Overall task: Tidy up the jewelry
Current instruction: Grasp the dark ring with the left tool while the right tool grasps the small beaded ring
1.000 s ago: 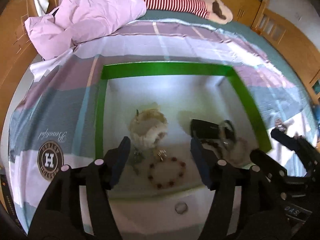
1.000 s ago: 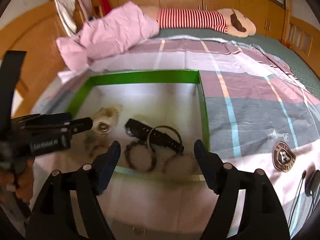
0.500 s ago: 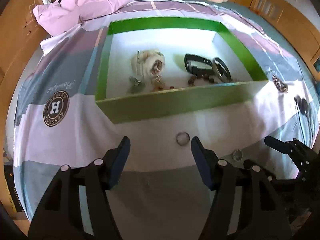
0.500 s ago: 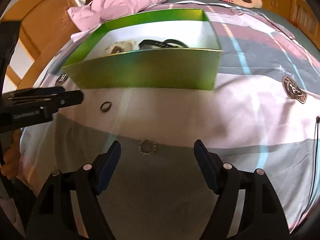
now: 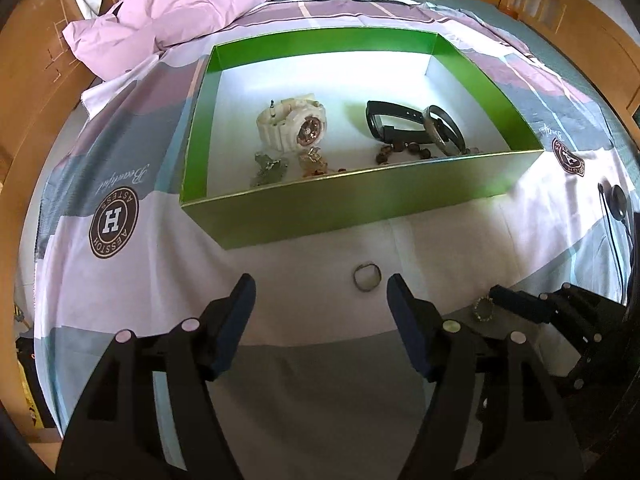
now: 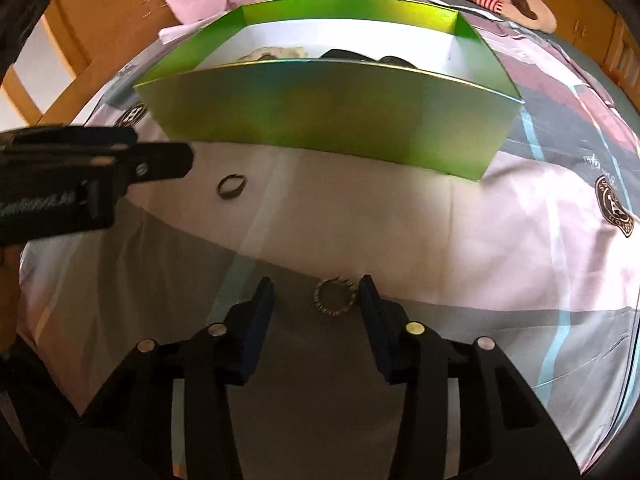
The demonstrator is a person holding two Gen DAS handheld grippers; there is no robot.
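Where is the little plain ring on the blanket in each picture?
Left wrist view: the plain ring lies on the bedspread, just below the green box, nearer the left tool's right finger.
Right wrist view: the same plain ring lies at left of middle, below the box's near wall, beside the tip of the other tool.
Shared landmark: the green box's near wall.

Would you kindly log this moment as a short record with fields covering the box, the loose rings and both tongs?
surface: bedspread
green box: open, holds white watch, black watch, beads, small pieces
plain ring: on the bedspread, outside the box, just ahead of the left tongs
left tongs: open, empty
textured ring: on the bedspread, between the right tongs
right tongs: just been closing, pads not yet touching
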